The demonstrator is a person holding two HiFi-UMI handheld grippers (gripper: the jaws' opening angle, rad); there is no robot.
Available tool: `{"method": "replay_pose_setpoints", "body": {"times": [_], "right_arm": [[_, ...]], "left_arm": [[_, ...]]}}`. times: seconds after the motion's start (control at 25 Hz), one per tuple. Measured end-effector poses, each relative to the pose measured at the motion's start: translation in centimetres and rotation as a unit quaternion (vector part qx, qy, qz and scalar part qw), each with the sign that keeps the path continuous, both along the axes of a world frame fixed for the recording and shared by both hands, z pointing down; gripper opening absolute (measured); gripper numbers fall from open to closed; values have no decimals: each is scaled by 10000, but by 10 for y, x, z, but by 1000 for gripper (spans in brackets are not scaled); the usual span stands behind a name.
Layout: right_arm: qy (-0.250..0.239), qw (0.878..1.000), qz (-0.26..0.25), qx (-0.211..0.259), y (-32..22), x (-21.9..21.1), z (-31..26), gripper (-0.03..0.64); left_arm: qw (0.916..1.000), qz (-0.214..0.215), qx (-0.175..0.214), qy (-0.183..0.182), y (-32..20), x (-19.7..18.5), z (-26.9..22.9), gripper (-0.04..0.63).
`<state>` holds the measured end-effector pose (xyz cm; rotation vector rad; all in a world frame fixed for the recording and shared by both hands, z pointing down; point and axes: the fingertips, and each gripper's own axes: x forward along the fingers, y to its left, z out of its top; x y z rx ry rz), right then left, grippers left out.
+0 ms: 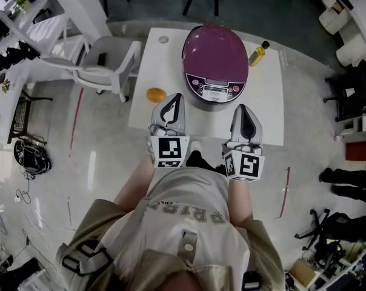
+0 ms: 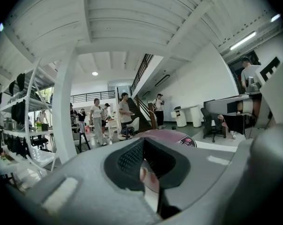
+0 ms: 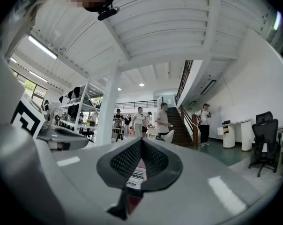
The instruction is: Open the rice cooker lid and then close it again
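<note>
A purple rice cooker point(image 1: 215, 59) with its lid down stands on the white table point(image 1: 268, 117), its control panel facing me. My left gripper point(image 1: 174, 97) is level just in front of the cooker's left front, jaws shut and empty. My right gripper point(image 1: 243, 108) is level a little short of the cooker's right front, also shut with nothing in it. In the left gripper view the cooker's purple top point(image 2: 172, 136) shows just over the closed left gripper point(image 2: 142, 143). In the right gripper view only a sliver of the cooker with a label point(image 3: 133, 178) shows behind the closed right gripper point(image 3: 141, 142).
An orange point(image 1: 156, 94) lies on the table left of the cooker. A yellow bottle point(image 1: 258, 53) stands at its right, and a small round object point(image 1: 163, 39) sits at the far left corner. A grey chair point(image 1: 107, 62) is beside the table's left edge. People stand far off point(image 2: 125, 114).
</note>
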<state>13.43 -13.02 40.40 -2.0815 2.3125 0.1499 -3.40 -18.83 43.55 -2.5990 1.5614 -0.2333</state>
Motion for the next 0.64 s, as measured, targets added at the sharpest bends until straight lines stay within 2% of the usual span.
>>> {"method": "replay_pose_setpoints", "body": {"times": [0.64], "right_arm": [[16,9999,36,92,3,8,-2,0]], "left_arm": [[10000,-9,-4,-5,2,5,3,9]]}}
